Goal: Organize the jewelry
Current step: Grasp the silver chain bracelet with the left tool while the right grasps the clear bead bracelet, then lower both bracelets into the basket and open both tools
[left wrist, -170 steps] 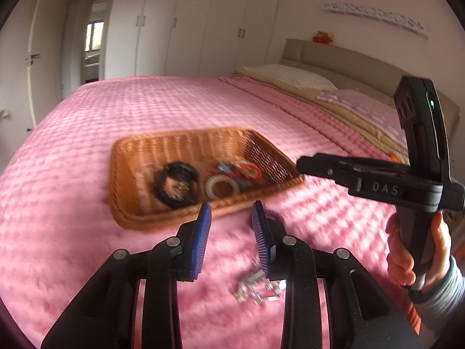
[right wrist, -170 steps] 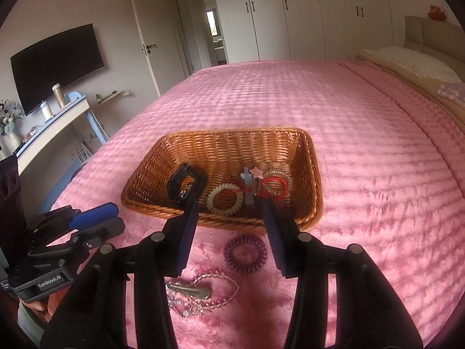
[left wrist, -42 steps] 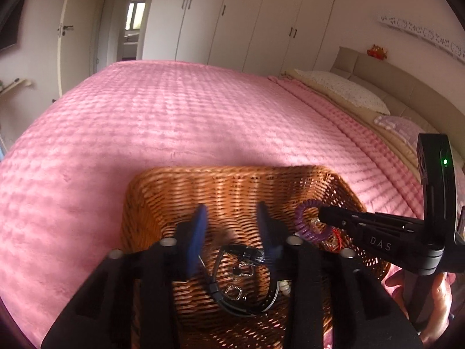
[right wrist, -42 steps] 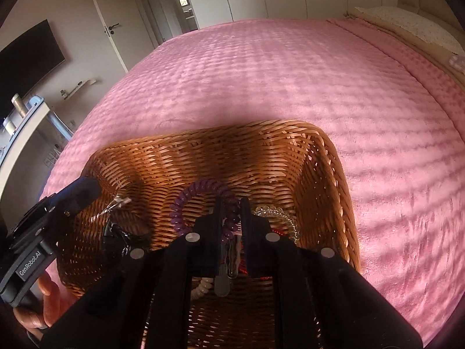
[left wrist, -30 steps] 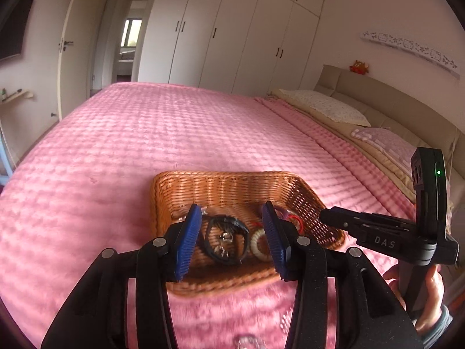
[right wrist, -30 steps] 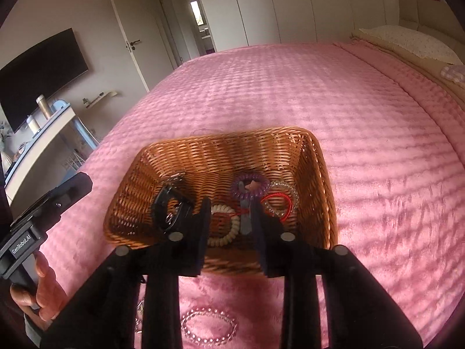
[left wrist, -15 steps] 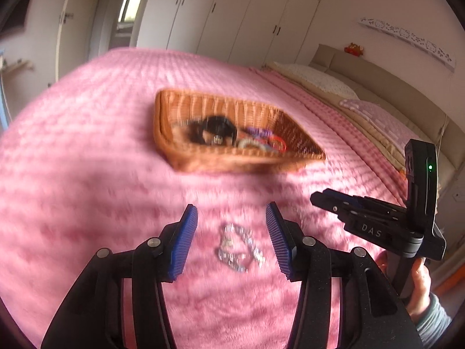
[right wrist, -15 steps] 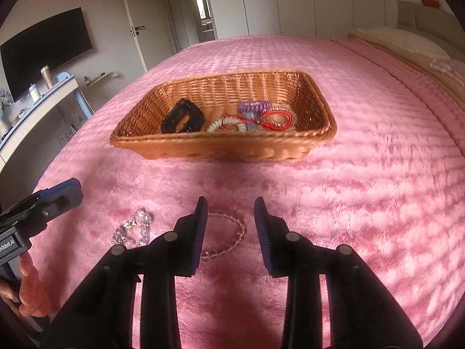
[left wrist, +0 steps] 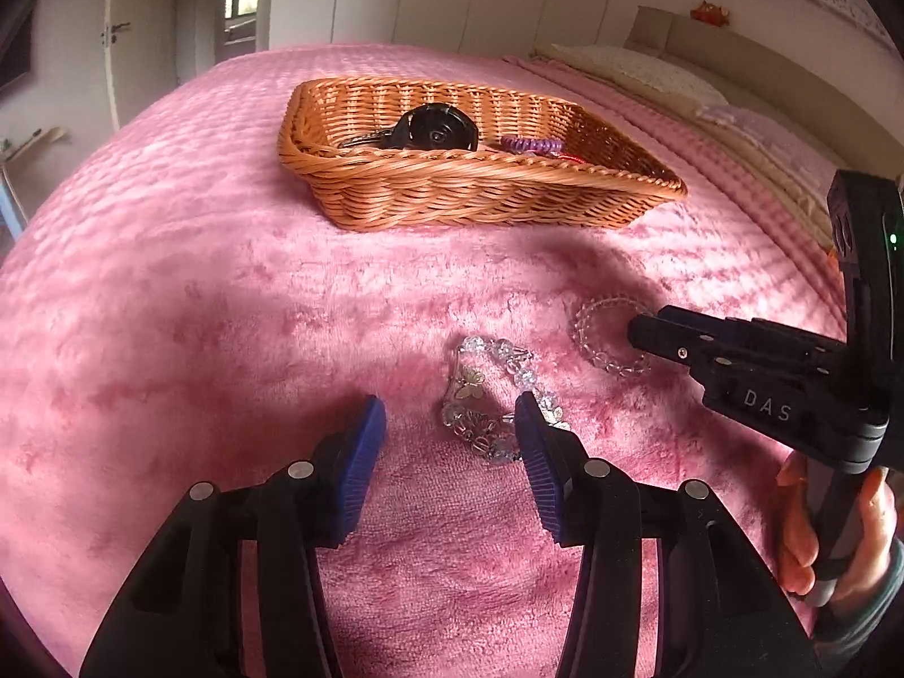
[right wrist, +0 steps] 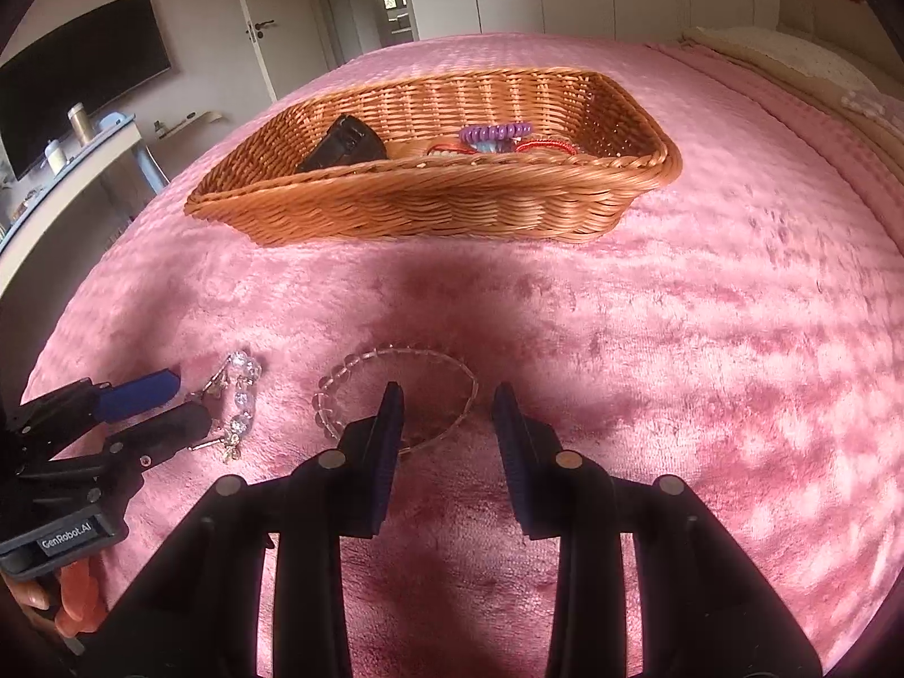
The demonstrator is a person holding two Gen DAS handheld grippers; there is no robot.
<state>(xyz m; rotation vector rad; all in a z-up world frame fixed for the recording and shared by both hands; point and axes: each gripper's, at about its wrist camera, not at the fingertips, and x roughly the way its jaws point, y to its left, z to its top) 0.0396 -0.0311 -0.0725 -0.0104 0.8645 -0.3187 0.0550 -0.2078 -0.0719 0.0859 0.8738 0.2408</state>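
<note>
A crystal bracelet with a butterfly charm [left wrist: 491, 390] lies on the pink bedspread [left wrist: 226, 311], just ahead of my left gripper [left wrist: 449, 412] and close to its right fingertip. That gripper's jaws are closing, and the pads are apart from the bracelet. A clear bead bracelet [right wrist: 361, 359] lies under my right gripper [right wrist: 447, 395], which is open; its left finger crosses the near arc. The wicker basket [right wrist: 429, 169] behind them holds a black piece [left wrist: 432, 130], a purple coil tie [right wrist: 497, 131] and a red band.
Pillows and a headboard [left wrist: 650, 68] lie at the back right, with wardrobes behind. A desk [right wrist: 68, 169] and a wall TV [right wrist: 85, 73] stand off the bed's left side. A hand [left wrist: 802, 537] grips the right tool's handle.
The right gripper let go of the purple coil tie in the basket. Both grippers then drew back and sank to the two bracelets on the bedspread.
</note>
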